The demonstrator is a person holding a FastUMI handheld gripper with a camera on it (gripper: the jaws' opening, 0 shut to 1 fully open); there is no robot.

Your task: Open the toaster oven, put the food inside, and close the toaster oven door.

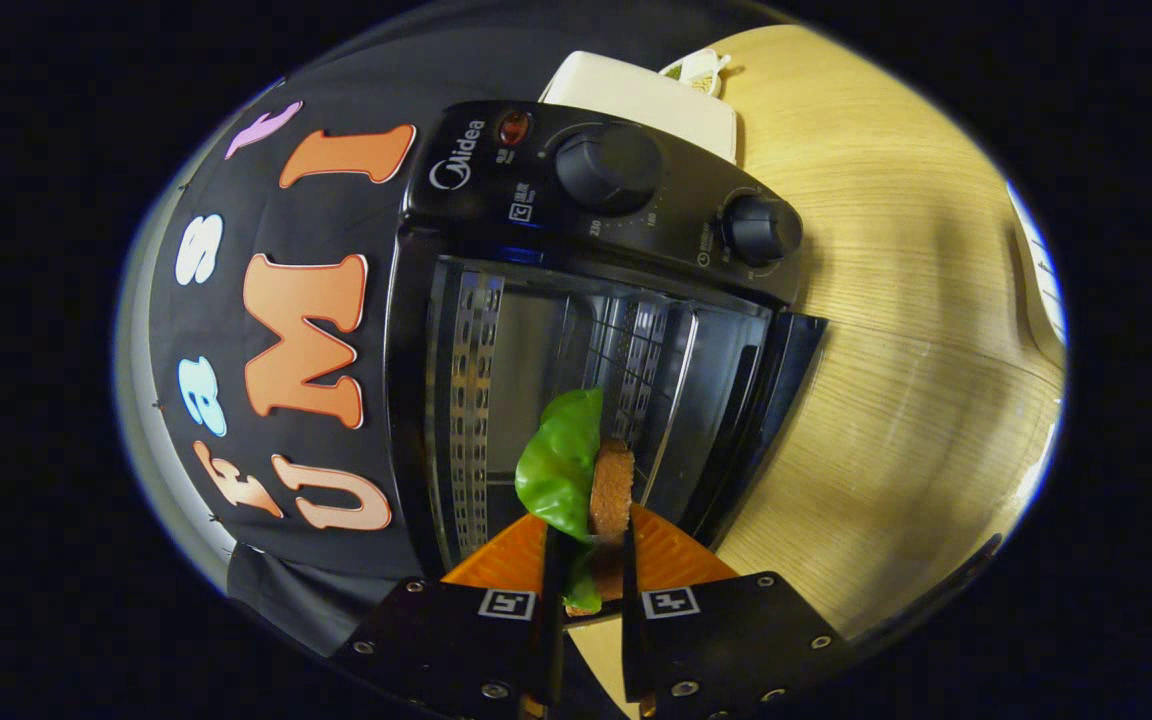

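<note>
One toaster oven stands on the wooden tabletop, seen in a view rolled to one side. Its control panel carries two round knobs: a larger one and a smaller one further along the panel, with one small reddish lamp beside the larger knob. The oven door is swung open, standing away from the mouth of the oven, and the metal-lined cavity is exposed, with perforated side walls and wire rack rails visible inside.

There is one piece of food: a green leaf laid against a brown round slice, like a bit of sandwich filling. The hand-held gripper is closed on it, with both fingers pressing the food from either side; the leaf and slice stick out ahead of the fingertips toward the open cavity. The food sits in front of the oven's mouth, level with its opening; whether it has crossed the threshold cannot be told.

Behind the oven lies one pale, flat box-like object, and one small item too unclear to identify rests just beyond it on the tabletop.
</note>
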